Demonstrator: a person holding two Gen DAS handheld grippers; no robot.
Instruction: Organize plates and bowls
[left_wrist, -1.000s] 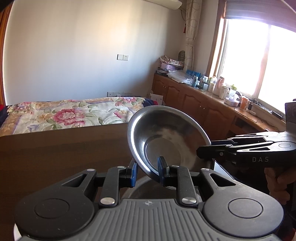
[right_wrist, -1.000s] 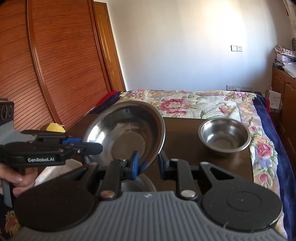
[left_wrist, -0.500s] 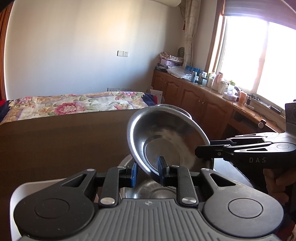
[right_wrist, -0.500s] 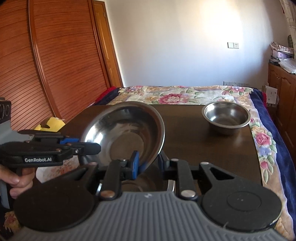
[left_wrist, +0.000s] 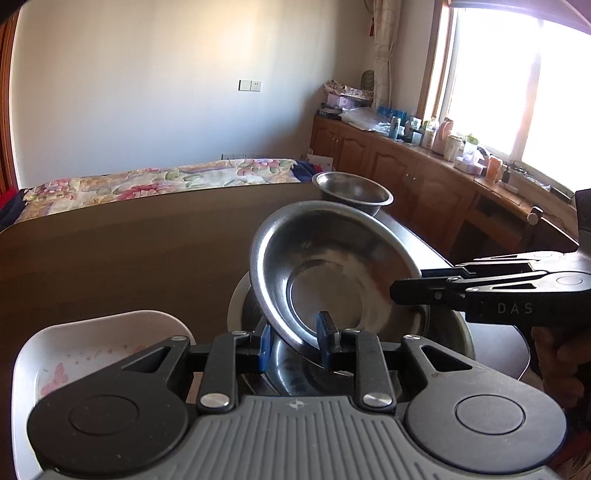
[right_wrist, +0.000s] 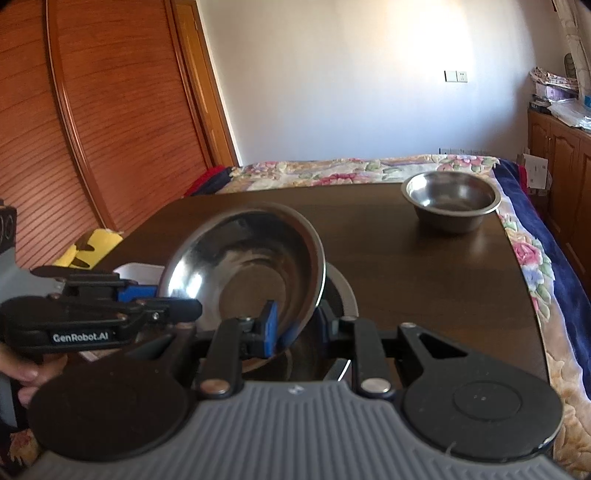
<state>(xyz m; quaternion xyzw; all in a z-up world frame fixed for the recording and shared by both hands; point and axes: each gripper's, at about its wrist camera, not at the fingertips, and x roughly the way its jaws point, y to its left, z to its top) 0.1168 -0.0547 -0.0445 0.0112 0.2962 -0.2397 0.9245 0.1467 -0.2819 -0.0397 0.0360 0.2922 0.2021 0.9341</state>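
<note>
Both claws, left (left_wrist: 295, 345) and right (right_wrist: 295, 325), clamp a tilted steel dish (left_wrist: 332, 266) above stacked bowls (left_wrist: 448, 334).

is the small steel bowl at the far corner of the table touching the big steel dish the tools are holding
Apart. The right wrist view shows bare table between the small steel bowl and the big steel dish.

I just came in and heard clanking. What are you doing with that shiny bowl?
A person holds a gripper in each hand, and both grip one big steel bowl by its rim: the left gripper at one side, the right gripper at another. The bowl hangs tilted just above a stack of dishes on the dark table. A smaller steel bowl sits alone at the far corner.
</note>
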